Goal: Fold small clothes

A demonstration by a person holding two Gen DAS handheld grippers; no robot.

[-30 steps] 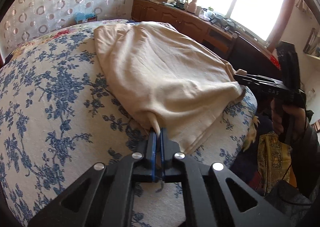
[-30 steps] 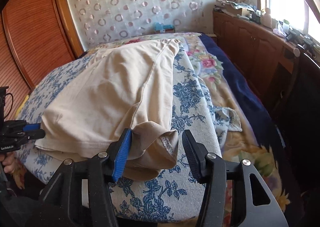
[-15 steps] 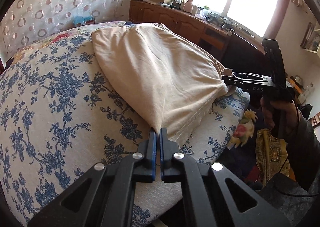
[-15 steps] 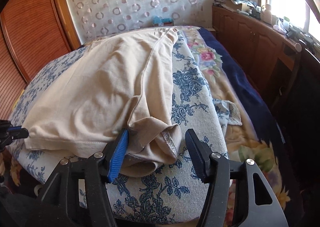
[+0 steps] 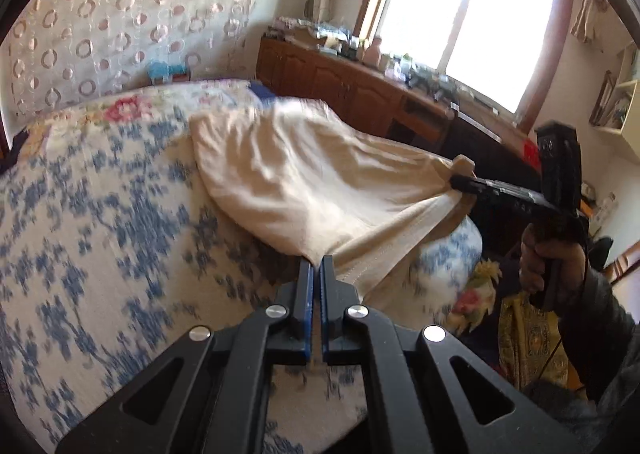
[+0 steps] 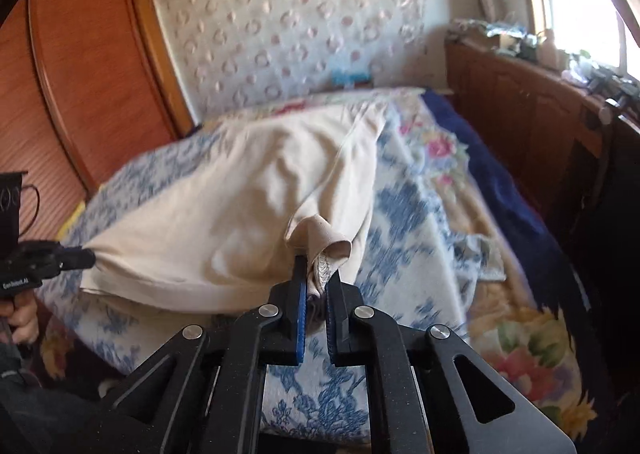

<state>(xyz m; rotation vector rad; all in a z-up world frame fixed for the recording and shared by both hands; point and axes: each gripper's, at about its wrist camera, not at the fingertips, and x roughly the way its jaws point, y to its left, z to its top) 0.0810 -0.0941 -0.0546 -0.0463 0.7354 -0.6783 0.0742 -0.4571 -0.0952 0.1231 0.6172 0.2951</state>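
A cream garment (image 5: 304, 174) lies on the blue-flowered bed cover (image 5: 100, 222), its near end lifted. My left gripper (image 5: 316, 266) is shut on one near corner of it. My right gripper (image 6: 316, 274) is shut on the bunched cuff at the other near corner. The garment (image 6: 224, 222) hangs stretched between the two grippers, its far end resting on the bed. The right gripper shows in the left wrist view (image 5: 460, 180), and the left gripper shows in the right wrist view (image 6: 86, 256).
A wooden cabinet (image 5: 360, 94) with clutter runs under the window on the right. A wooden wardrobe (image 6: 80, 86) stands at the left. A patterned curtain (image 6: 300, 22) hangs behind the bed. A flowered blanket (image 6: 512, 254) covers the bed's right side.
My right gripper has closed on the garment's cuff. Both grippers have lifted and pulled the near edge taut; the left gripper stays shut on its corner.
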